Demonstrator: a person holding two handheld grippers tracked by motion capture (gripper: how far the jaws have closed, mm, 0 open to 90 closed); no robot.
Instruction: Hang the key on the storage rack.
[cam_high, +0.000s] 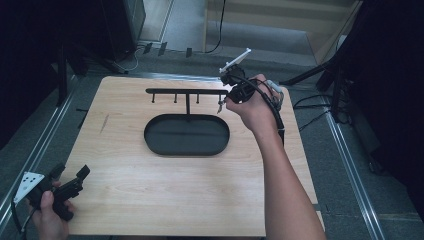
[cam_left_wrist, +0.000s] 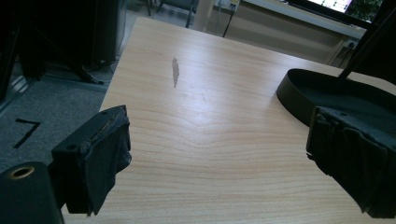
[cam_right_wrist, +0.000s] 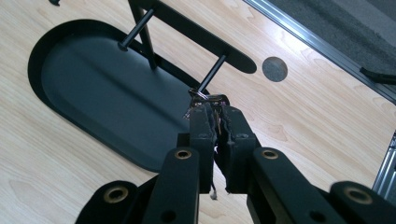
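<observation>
Wooden table (cam_high: 165, 200), left gripper (cam_high: 70, 181) agape near its edge, right gripper (cam_right_wrist: 215, 112) clamped on keys (cam_right_wrist: 205, 99).

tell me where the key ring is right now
In the right gripper view, the key ring sits pinched in the right tongs, at the tip of the rack's end peg.

My right tool (cam_right_wrist: 215, 109) is clamped on a small metal key ring with keys (cam_right_wrist: 205, 97), held right at the tip of the end peg (cam_right_wrist: 211, 73) of the black metal key rack (cam_high: 186, 92). That rack stands upright on its thin post, crossbar level, pegs jutting out, rising from a black oval metal tray (cam_high: 187, 135) lying flat mid-tabletop (cam_high: 165, 195). The ring touches the peg's tip; the keys dangle between my jaws.
</observation>
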